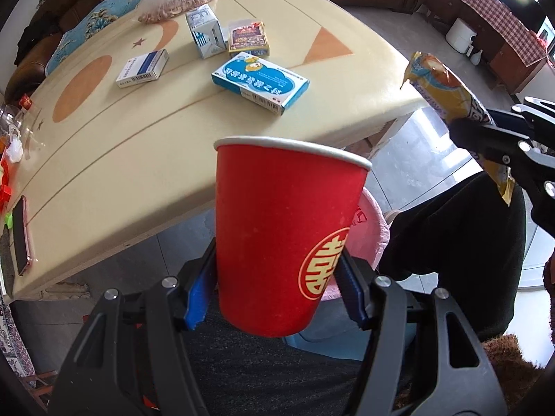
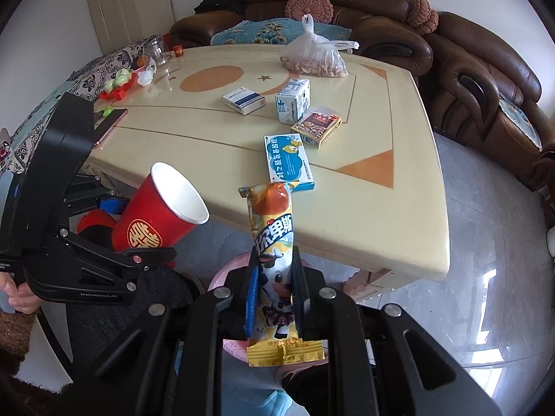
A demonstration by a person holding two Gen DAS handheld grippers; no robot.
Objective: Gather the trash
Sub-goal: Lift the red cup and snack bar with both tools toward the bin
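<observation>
Across the cream counter (image 2: pixel 364 215) with orange shapes lie 4 boxes: a white-and-blue box (image 2: pixel 244 100), an upright milk carton (image 2: pixel 292 101), a dark snack box (image 2: pixel 317 124) and a light-blue box (image 2: pixel 289 162) nearest the edge. A bag of nuts (image 2: pixel 317 56) sits toward the far side, a phone (image 2: pixel 111 121) near the left edge. Brown sofas (image 2: pixel 478 79) ring the counter on a grey tiled floor (image 2: pixel 492 277).

Off the counter's near edge, the left tool (image 1: pixel 277 289) pinches a red paper cup (image 1: pixel 277 235) low on its wall, the mouth tipped toward the counter. Beside it, the right tool (image 2: pixel 275 298) is pressed onto a yellow snack wrapper (image 2: pixel 274 242) that points up and forward. Below both, a pink-lined bin (image 1: pixel 373 235) is mostly hidden behind the cup and tools.
</observation>
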